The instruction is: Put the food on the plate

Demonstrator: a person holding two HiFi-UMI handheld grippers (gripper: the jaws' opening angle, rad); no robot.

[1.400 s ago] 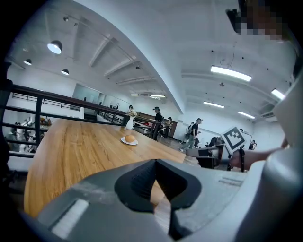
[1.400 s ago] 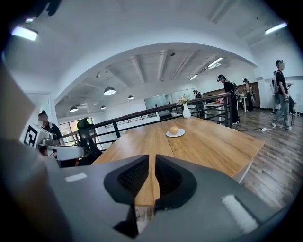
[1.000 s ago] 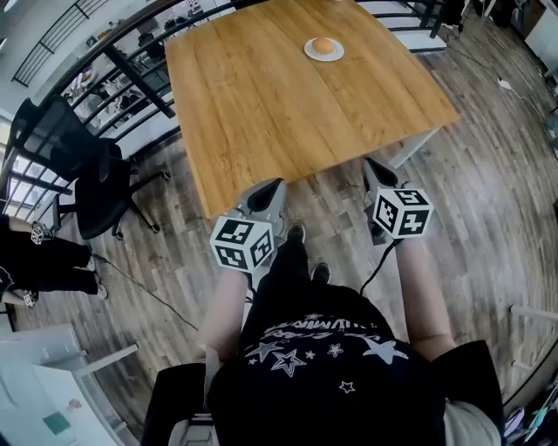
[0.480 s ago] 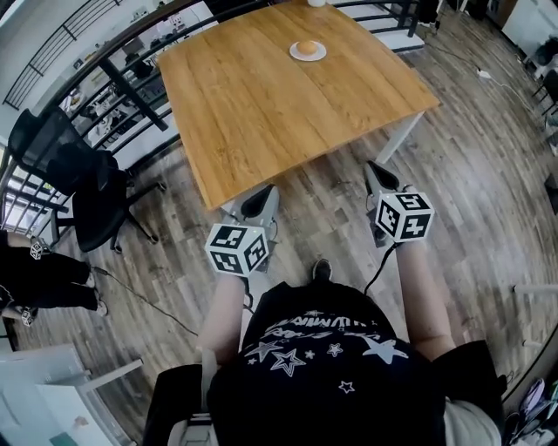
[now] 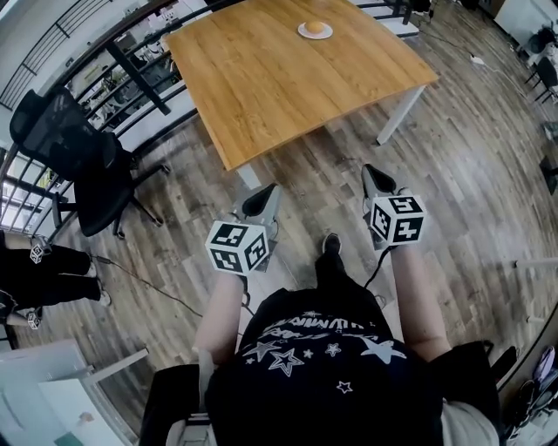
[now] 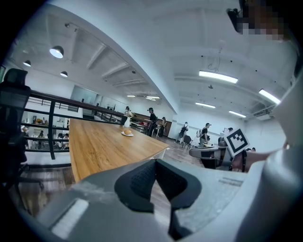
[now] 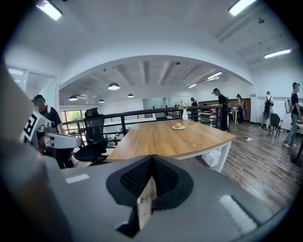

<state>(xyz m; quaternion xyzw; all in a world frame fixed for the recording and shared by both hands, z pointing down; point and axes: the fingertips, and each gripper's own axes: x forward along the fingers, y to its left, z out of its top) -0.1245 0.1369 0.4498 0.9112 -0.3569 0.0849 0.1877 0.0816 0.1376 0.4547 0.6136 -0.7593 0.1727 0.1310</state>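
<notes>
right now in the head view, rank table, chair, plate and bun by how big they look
Largest to smallest:
table
chair
plate
bun
None look alike; the bun sits within the plate's rim.

A wooden tabletop (image 5: pixel 288 78) fills the upper middle of the frame. Near its far edge, at the very top, a white plate (image 5: pixel 302 32) carries a round orange-brown bun (image 5: pixel 316 27). The person stands well apart from it on the plank floor (image 5: pixel 471 157), with the left tool (image 5: pixel 261 200) and right tool (image 5: pixel 377 179) at mid-frame, both over the floor. A black office chair (image 5: pixel 78 165) sits upper left beside a dark railing (image 5: pixel 131 65).
</notes>
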